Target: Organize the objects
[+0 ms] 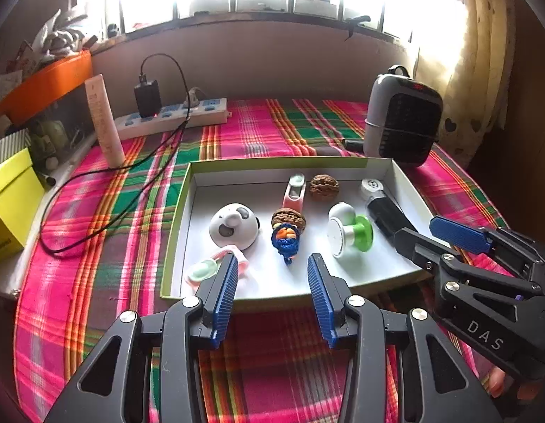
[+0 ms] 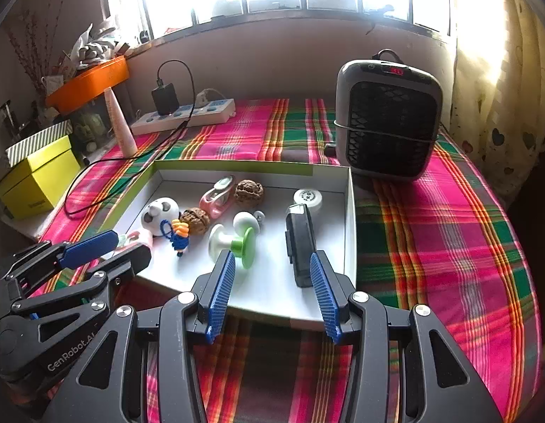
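left wrist view: a shallow white tray (image 1: 187,218) lies on the plaid-covered desk (image 1: 106,246), holding two walnuts (image 1: 323,186), one white panda figure (image 1: 233,226), one blue knitted charm (image 1: 286,239), two pink clips, one far by the walnuts (image 1: 294,193) and one at the near left corner (image 1: 209,268), one white-and-green spool (image 1: 350,234), and one black device (image 1: 388,216) along the right wall with a white round disc (image 1: 371,186) at its far end. the left hand-held gripper (image 1: 272,275) hangs just over the tray's near edge, fingers spread, gripping nothing. the right hand-held gripper (image 2: 272,271) is level beside it at the near right, fingers spread either side of the black device's near end, apart from it. one grey heater (image 2: 388,120) stands far right; one power strip (image 2: 187,114) lies far left.
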`<state>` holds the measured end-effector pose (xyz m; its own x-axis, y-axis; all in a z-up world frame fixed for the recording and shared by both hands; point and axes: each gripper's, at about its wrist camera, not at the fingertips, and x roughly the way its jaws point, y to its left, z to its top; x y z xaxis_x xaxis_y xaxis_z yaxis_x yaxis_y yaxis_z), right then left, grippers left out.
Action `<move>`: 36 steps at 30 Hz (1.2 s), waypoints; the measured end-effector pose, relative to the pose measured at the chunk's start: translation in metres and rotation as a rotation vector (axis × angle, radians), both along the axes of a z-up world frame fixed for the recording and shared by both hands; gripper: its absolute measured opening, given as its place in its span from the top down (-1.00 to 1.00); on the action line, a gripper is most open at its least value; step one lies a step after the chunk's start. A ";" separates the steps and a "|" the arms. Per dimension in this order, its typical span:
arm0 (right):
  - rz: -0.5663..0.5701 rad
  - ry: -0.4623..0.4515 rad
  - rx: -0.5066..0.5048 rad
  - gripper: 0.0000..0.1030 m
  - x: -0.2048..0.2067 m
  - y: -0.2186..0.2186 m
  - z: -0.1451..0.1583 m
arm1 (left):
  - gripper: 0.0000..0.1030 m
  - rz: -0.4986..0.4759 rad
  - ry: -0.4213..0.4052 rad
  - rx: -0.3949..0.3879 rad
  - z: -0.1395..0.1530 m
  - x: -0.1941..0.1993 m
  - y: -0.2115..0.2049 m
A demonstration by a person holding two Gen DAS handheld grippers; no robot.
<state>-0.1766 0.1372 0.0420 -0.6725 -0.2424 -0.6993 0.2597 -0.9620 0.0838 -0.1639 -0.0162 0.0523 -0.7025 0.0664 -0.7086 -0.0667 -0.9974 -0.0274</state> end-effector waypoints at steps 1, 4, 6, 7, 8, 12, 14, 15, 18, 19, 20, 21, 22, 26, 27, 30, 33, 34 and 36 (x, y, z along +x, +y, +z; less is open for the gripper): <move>-0.002 0.004 0.003 0.11 0.003 0.000 0.001 | 0.23 -0.001 0.004 -0.007 0.001 0.003 0.001; 0.002 0.005 0.000 0.11 0.011 0.000 0.001 | 0.23 -0.001 0.002 0.002 0.001 0.010 0.001; 0.003 0.004 0.001 0.11 0.017 -0.001 0.000 | 0.23 0.006 0.007 -0.010 0.001 0.016 0.002; 0.003 0.005 0.005 0.11 0.020 -0.001 0.000 | 0.23 0.006 0.007 -0.008 0.001 0.019 0.002; 0.004 0.005 0.005 0.11 0.022 -0.001 -0.001 | 0.23 0.006 0.007 -0.003 0.001 0.022 0.001; 0.005 0.002 0.010 0.11 0.033 -0.002 -0.004 | 0.23 0.011 0.005 -0.002 0.000 0.031 0.002; 0.001 0.006 0.014 0.11 0.038 -0.001 -0.004 | 0.23 0.018 -0.001 0.001 -0.003 0.036 0.001; 0.000 0.005 0.010 0.11 0.040 0.000 -0.005 | 0.23 0.021 -0.003 -0.001 -0.004 0.038 0.001; -0.003 -0.002 0.012 0.11 0.045 0.001 -0.008 | 0.23 0.020 -0.009 -0.011 -0.007 0.045 0.002; -0.004 -0.007 0.016 0.11 0.047 0.000 -0.010 | 0.23 0.018 -0.010 -0.016 -0.008 0.048 0.002; -0.005 -0.013 0.019 0.11 0.048 0.001 -0.012 | 0.23 0.019 -0.013 -0.012 -0.010 0.050 0.002; -0.004 -0.019 0.021 0.11 0.051 0.000 -0.014 | 0.23 0.022 -0.015 -0.009 -0.011 0.052 0.002; -0.003 -0.023 0.024 0.11 0.053 0.000 -0.017 | 0.23 0.023 -0.020 -0.012 -0.013 0.054 0.002; -0.004 -0.035 0.037 0.11 0.060 0.000 -0.024 | 0.23 0.033 -0.043 -0.019 -0.023 0.061 0.001; -0.003 -0.042 0.039 0.11 0.061 0.000 -0.026 | 0.23 0.039 -0.048 -0.019 -0.026 0.063 -0.001; -0.006 -0.058 0.053 0.11 0.063 0.000 -0.032 | 0.23 0.054 -0.063 -0.015 -0.032 0.065 -0.003; -0.011 -0.056 0.053 0.11 0.066 0.003 -0.032 | 0.23 0.059 -0.076 -0.015 -0.036 0.066 -0.004; -0.014 -0.055 0.054 0.11 0.067 0.003 -0.032 | 0.23 0.061 -0.079 -0.013 -0.037 0.066 -0.004; -0.017 -0.059 0.058 0.11 0.067 0.005 -0.034 | 0.23 0.065 -0.083 -0.010 -0.039 0.067 -0.005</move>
